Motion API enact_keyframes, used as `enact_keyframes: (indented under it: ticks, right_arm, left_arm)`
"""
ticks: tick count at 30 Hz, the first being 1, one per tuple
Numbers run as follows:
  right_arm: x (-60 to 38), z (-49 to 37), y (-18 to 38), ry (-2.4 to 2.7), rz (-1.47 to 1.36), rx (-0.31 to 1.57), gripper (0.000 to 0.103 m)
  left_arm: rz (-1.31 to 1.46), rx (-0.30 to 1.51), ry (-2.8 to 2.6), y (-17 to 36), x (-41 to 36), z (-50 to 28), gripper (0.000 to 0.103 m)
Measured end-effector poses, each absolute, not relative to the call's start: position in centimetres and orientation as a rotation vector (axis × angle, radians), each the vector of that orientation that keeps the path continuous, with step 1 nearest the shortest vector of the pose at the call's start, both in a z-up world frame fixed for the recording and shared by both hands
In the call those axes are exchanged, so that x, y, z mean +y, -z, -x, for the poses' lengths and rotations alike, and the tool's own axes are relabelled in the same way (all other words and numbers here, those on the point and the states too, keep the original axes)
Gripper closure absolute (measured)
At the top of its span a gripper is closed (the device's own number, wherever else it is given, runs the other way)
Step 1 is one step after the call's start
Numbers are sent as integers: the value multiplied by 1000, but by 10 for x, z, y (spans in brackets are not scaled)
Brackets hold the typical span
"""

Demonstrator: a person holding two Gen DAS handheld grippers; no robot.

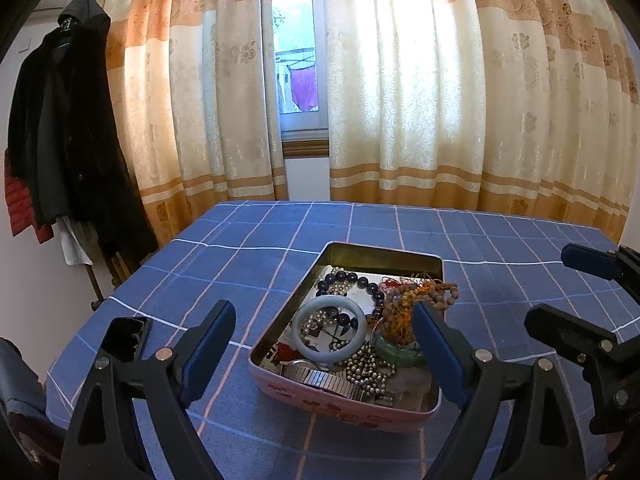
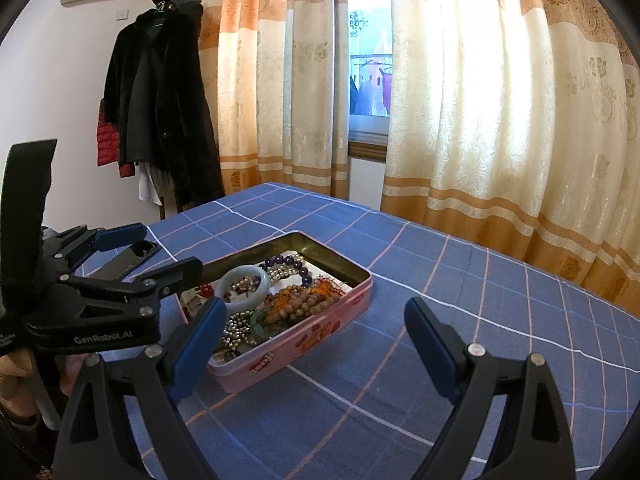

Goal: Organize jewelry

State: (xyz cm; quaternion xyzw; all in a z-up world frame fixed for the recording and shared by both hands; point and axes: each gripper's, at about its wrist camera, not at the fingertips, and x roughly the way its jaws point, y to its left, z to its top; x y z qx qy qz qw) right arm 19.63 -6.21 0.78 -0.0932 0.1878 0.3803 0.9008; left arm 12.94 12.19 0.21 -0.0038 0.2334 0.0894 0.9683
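Observation:
An open pink tin (image 1: pixel 340 404) (image 2: pixel 296 344) sits on the blue checked tablecloth (image 1: pixel 248 240), full of jewelry. Inside lie a pale jade bangle (image 1: pixel 362 330) (image 2: pixel 224 284), a purple bead bracelet (image 1: pixel 352 278) (image 2: pixel 304 272), a wooden bead strand with orange thread (image 1: pixel 416 294) (image 2: pixel 304 300), a green bangle (image 1: pixel 400 354), silver bead chains (image 1: pixel 368 368) (image 2: pixel 236 330) and a metal watch band (image 1: pixel 328 382). My left gripper (image 1: pixel 324 310) (image 2: pixel 172 248) hovers open at the tin's near end, holding nothing. My right gripper (image 2: pixel 316 308) (image 1: pixel 550 285) is open and empty to the tin's right.
A dark phone (image 1: pixel 126 338) (image 2: pixel 132 256) lies on the cloth left of the tin. Dark coats (image 1: pixel 68 128) hang on a stand past the table's left edge. Curtains (image 1: pixel 440 100) and a window stand behind the far edge. A hand (image 2: pixel 16 364) holds the left gripper.

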Motion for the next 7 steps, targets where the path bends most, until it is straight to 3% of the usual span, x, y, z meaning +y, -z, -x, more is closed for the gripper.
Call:
enact_keyframes:
  ticks: [7]
  right_arm:
    - [-65,-197,-5,-786,198,393,10]
  left_arm:
    - [17,456,-156,-2,122,-126,13]
